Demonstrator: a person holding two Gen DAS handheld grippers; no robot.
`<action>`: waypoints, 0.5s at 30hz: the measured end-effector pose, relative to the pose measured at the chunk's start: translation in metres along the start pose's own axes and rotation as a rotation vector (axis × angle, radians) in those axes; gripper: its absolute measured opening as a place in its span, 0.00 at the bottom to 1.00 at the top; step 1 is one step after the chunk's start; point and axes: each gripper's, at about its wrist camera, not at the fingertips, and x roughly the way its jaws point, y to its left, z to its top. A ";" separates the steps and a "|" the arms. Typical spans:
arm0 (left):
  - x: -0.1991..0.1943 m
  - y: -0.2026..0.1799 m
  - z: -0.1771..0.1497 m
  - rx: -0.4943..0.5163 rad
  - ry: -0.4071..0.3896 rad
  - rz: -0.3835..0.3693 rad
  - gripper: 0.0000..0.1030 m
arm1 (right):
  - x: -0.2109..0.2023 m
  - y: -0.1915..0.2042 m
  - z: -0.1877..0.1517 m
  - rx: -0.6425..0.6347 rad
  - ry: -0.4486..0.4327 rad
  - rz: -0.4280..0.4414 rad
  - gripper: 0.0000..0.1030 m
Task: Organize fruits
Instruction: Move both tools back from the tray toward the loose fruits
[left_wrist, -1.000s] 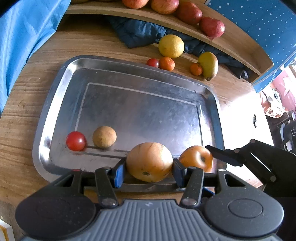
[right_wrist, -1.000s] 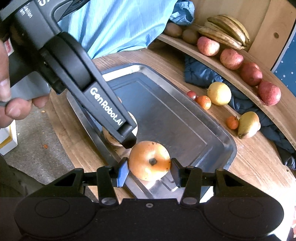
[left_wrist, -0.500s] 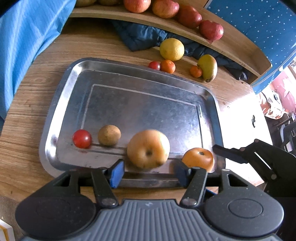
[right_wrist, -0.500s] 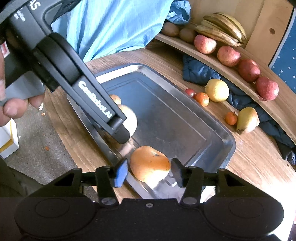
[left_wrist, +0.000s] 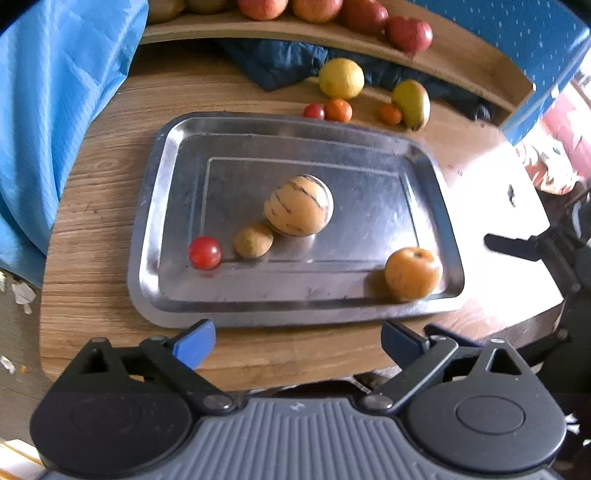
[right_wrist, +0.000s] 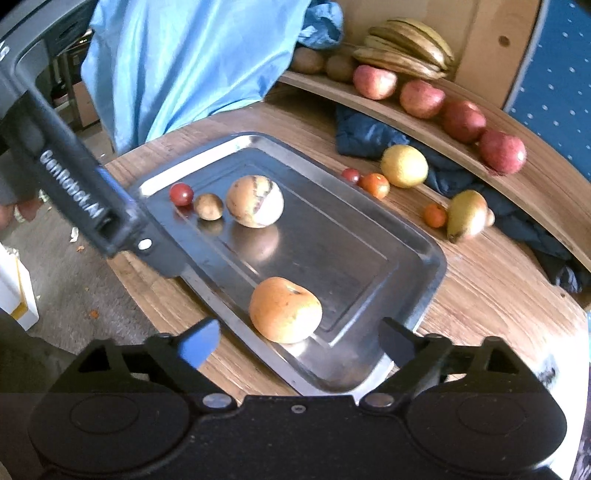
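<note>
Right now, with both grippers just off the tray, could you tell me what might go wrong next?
1. The striped melon lies loose on the smooth tray; a nudge could roll it into the small brown fruit and tomato.
2. The orange fruit sits against the tray's near rim, close to the table edge, so a bump might tip it over.
3. The left gripper and right gripper, jaws opening and empty, work close together and could collide.

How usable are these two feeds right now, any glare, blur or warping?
Left wrist view: table blown out white at right; fisheye bows the shelf; slight blur. Right wrist view: soft, pear smeared; tray glares at its near corner and mirrors the striped fruit.
</note>
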 end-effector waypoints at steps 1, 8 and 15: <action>0.000 0.000 0.000 0.009 0.008 0.009 0.98 | -0.001 -0.001 0.000 0.007 0.004 -0.004 0.94; -0.001 0.007 0.006 0.043 0.034 0.081 0.98 | -0.004 -0.007 -0.002 0.033 0.022 -0.048 0.98; -0.007 0.021 0.026 0.054 0.021 0.131 0.99 | -0.005 -0.012 0.001 0.062 0.007 -0.068 0.99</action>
